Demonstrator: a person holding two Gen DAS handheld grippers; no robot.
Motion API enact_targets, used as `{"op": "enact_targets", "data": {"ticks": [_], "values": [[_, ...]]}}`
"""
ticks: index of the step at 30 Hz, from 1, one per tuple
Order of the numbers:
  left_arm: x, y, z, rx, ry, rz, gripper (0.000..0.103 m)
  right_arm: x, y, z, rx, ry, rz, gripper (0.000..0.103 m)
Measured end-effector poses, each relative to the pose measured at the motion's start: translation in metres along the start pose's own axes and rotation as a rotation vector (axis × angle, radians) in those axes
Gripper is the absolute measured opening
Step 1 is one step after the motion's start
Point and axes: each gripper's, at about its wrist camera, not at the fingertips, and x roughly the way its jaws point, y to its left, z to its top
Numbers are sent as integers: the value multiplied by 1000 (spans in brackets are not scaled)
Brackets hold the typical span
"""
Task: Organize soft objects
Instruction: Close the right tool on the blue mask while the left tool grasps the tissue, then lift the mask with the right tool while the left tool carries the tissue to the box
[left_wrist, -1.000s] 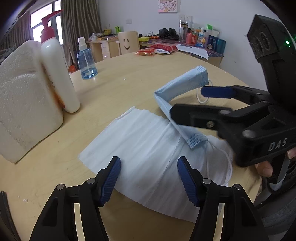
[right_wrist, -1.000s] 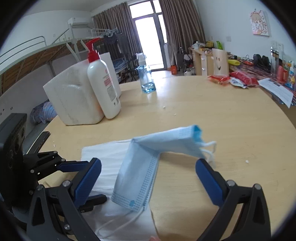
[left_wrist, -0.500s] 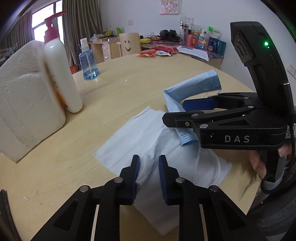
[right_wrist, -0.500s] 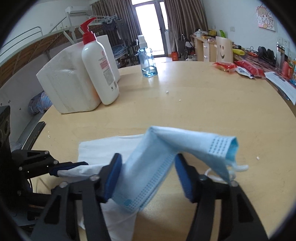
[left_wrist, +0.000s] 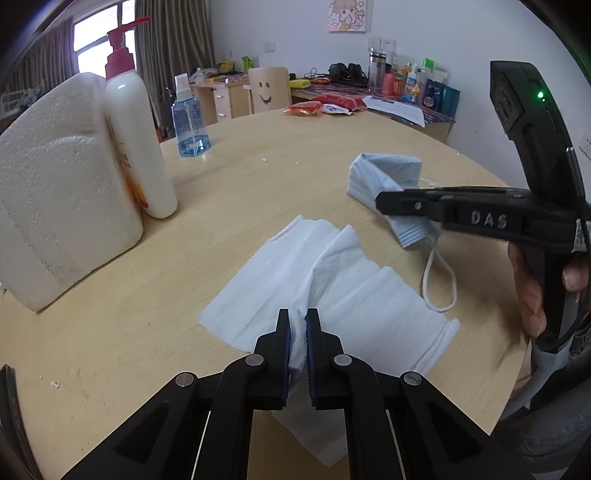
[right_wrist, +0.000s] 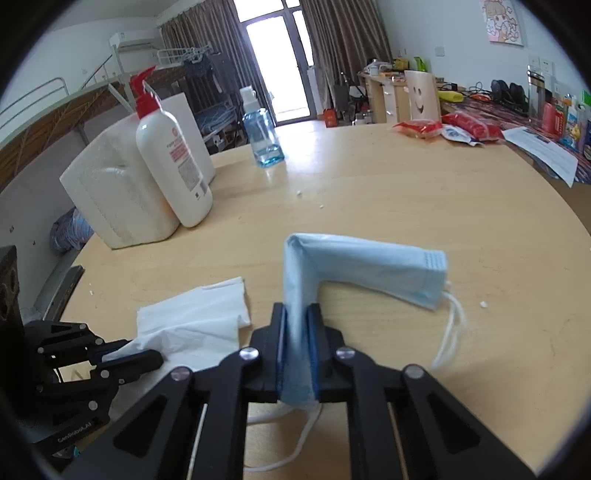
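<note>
Face mask (right_wrist: 360, 267) folded, pinched in right gripper (right_wrist: 297, 325) jaws above surface (right_wrist: 424, 206); left gripper (left_wrist: 297, 332) jaws pinch white tissue (left_wrist: 332, 291).

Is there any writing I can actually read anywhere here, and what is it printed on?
"DAS": raised letters on the side of the right gripper.
"CenRobot.AI": small print low on the left gripper body; roughly legible, exact spelling uncertain.
Pump lotion bottle: red print and a barcode, too small to read.
Paper sheet at the table's far edge: blurred.
Snack packets: unreadable.
Smiley face, no words, on the wooden chair back.
</note>
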Motion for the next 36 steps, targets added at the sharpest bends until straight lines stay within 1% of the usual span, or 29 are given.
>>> {"op": "enact_targets", "data": {"ticks": [3,9,13,20,31,36], "values": [[-3,-2,0,1,-22,-17,6,-6,-3,2,22,-26,15,14],[-29,-6,4,7,-145,-3,5,-30,-1,6,3,-116,23,14],[-44,-3,9,-9,-192,9,5,-42,1,9,-1,-146,25,14],[-78,-7,9,-5,-287,57,5,-61,5,10,-20,-209,8,14],[-121,-12,11,-22,-440,136,5,-101,20,14,-60,-337,19,14],[-142,-13,6,-31,-498,184,5,-114,28,13,-82,-373,22,14]]}}
